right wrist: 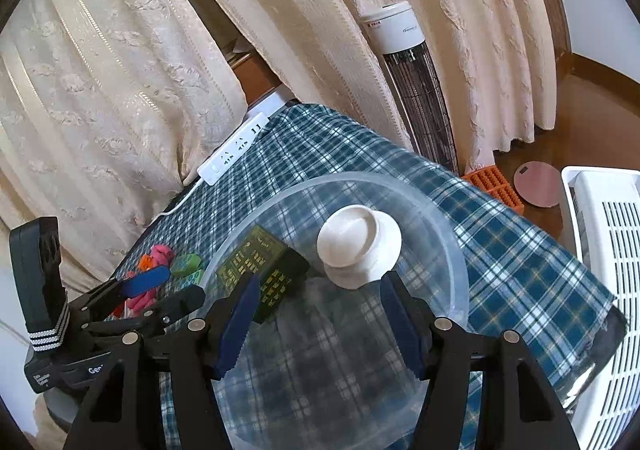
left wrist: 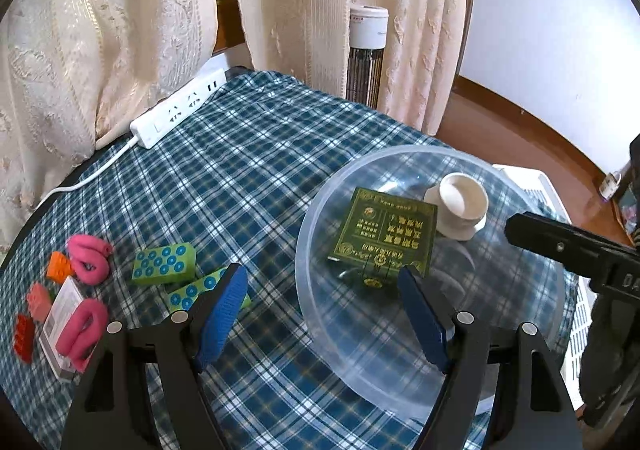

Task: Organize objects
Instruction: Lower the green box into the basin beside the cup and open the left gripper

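Note:
A clear plastic bowl (left wrist: 304, 250) (right wrist: 452, 234) on the plaid cloth holds a dark green printed box (left wrist: 386, 234) (right wrist: 260, 270) and a white cup (left wrist: 460, 209) (right wrist: 356, 246) lying on its side. My left gripper (left wrist: 322, 314) (right wrist: 160, 292) is open and empty, hovering over the bowl's left rim. To its left lie two green dotted blocks (left wrist: 164, 264), two pink foam rollers (left wrist: 90, 258), a small white box (left wrist: 60, 326) and orange, pink and red bricks (left wrist: 60, 268). My right gripper (right wrist: 320, 324) is open and empty above the bowl, just in front of the cup.
A white power strip (left wrist: 180, 105) lies along the table's far edge against cream curtains. A tower heater (left wrist: 366, 53) stands behind the table. A white slatted basket (right wrist: 608, 270) sits off the right edge. An orange ridged piece (right wrist: 494, 185) and a pink disc (right wrist: 538, 183) lie on the floor.

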Motion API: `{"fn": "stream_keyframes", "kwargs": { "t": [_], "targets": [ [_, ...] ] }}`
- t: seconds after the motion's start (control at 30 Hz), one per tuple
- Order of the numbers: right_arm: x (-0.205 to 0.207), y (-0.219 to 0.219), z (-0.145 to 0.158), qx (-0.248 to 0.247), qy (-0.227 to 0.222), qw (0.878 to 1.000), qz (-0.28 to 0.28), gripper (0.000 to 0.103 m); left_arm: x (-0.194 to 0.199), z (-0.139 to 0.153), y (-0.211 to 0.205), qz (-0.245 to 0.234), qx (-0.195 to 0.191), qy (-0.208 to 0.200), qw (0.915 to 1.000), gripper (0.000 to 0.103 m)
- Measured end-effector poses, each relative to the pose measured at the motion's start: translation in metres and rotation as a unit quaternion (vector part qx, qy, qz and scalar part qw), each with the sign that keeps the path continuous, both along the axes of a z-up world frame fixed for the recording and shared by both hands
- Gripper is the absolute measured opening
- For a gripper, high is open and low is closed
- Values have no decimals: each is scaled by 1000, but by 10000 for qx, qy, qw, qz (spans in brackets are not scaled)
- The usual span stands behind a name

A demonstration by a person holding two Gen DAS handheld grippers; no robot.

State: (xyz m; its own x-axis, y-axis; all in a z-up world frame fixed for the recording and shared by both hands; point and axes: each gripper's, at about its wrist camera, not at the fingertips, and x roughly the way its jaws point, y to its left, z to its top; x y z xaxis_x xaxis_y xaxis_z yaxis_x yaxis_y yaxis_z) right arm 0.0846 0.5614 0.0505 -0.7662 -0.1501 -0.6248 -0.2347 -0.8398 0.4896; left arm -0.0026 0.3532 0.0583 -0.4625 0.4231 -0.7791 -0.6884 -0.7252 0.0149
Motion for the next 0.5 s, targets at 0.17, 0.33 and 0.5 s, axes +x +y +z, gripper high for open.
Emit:
{"fn": "stream_keyframes", "kwargs": {
  "t": [0.17, 0.33, 0.5],
  "targets": [
    [4, -2, 4, 12, 38, 10000, -25, 66, -3, -10, 10, -1, -152, 17, 9999, 79],
    [8, -4, 6, 40, 32, 10000, -58, 67, -12, -16, 26, 94, -270, 100, 9995, 79],
    [9, -8, 6, 67, 0, 10000, -44, 68, -12, -11, 21, 96, -136, 2, 9999, 79]
  ]
}}
